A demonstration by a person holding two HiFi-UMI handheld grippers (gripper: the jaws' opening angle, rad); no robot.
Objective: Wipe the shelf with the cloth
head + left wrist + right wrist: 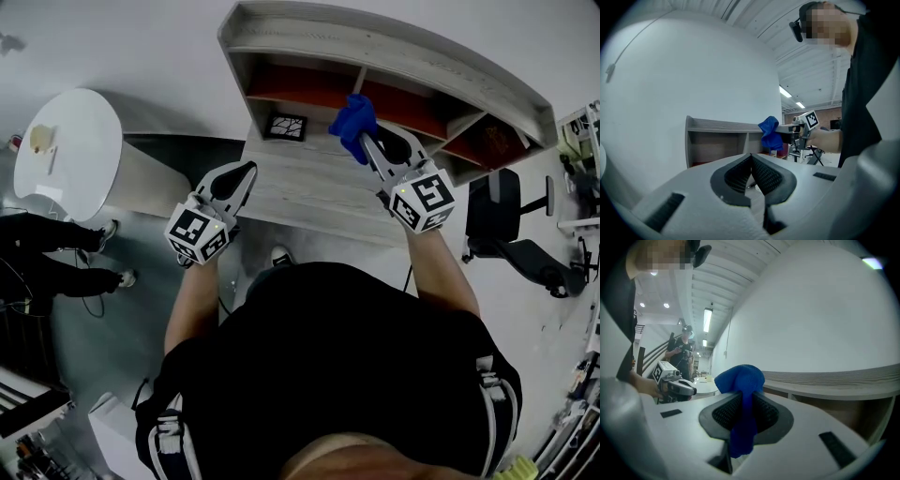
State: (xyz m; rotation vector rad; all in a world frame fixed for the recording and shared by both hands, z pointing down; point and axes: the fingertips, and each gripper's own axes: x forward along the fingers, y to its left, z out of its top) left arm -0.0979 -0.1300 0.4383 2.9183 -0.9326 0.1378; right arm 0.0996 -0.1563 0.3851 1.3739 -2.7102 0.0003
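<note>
Over the desk (pixel 309 192), shelf (pixel 375 45): pale wooden unit against the white wall, open compartments, red inside.
Cloth (pixel 353 120): blue, bunched, held at the front of the middle compartments; whether it touches the wood is hard to tell.
Right gripper (pixel 367 142): jaws clamped on the cloth, which droops between them.
Left gripper (pixel 246 174): jaws pressed together, nothing between them, held above the desk, left of the cloth.

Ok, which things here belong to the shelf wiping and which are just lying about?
Job: blue cloth; right gripper holding it; shelf.
Lying about: round white table; black chair; patterned square in the shelf.
</note>
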